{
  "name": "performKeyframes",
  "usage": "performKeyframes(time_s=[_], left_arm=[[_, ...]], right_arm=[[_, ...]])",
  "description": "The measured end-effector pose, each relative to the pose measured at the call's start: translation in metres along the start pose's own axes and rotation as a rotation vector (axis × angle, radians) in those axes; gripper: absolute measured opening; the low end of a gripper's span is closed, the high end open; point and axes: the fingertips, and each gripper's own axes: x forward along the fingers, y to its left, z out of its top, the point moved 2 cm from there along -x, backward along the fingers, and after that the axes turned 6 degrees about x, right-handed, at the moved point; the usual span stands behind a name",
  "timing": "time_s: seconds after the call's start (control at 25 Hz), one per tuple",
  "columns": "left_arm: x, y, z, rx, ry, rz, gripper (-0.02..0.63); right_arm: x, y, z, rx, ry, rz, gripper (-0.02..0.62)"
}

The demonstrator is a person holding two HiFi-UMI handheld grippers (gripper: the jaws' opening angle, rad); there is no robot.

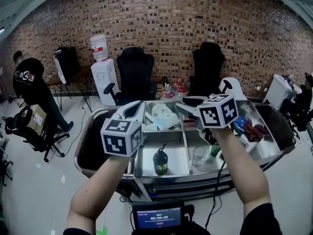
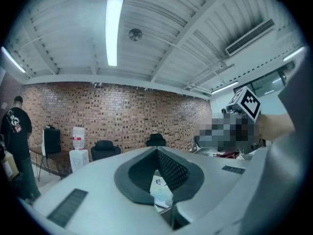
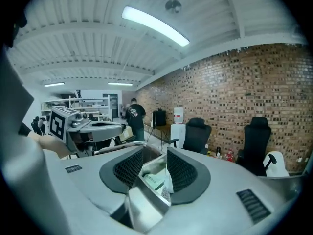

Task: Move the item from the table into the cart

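Observation:
A steel cart [image 1: 161, 177] with several compartments stands below me. In it lie a dark green bottle [image 1: 160, 160], a clear glass [image 1: 199, 155] and a white packet [image 1: 164, 115]. Both grippers hover above the cart and point toward the brick wall. My left gripper [image 1: 134, 107] [image 2: 156, 151] has its pads meeting at the tips, with nothing held; the white packet [image 2: 160, 192] shows through the gap beneath. My right gripper [image 1: 188, 104] [image 3: 155, 152] stands open with nothing between its pads [image 3: 182, 170]; the white packet [image 3: 152, 177] lies below it in the cart.
Blue and red items [image 1: 247, 127] lie in the cart's right compartment. Behind the cart are two black office chairs [image 1: 137, 75], a water dispenser [image 1: 103, 70] and the brick wall. A person in black [image 1: 30, 84] stands at the far left. A small screen [image 1: 157, 217] sits near my body.

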Motion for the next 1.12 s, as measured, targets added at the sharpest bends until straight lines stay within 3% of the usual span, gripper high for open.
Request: performKeyframes(time_s=[0.16,0.32,0.4,0.56,0.6,0.84,1.12], left_arm=[[-0.02,-0.069,-0.038,0.056,-0.069,-0.028,0.009],[-0.067,-0.076,-0.015,0.104,-0.094,-0.038,0.009],[-0.09,-0.08,-0.006,0.116,-0.1,-0.034,0.009],[-0.14,-0.115,-0.004,0.124,-0.116,0.004,0.009],[-0.153,-0.123,-0.004,0.124,-0.123,0.023,0.009],[-0.2,-0.177,-0.009,0.11,-0.18,0.096,0.009],[-0.229,-0.22,-0.048,0.116,-0.12,0.104,0.009]], right_arm=[[-0.056,-0.01,-0.069,-0.024,-0.099,-0.03,0.141],[-0.102,0.031,-0.05,-0.046,-0.193,-0.064,0.141],[-0.125,0.051,-0.046,-0.068,-0.23,-0.08,0.078],[-0.188,0.075,-0.07,-0.07,-0.285,-0.103,0.051],[-0.201,0.08,-0.077,-0.07,-0.294,-0.108,0.002],[-0.254,0.099,-0.123,-0.067,-0.297,-0.101,0.0],[-0.287,0.116,-0.165,-0.035,-0.332,-0.128,0.0]])
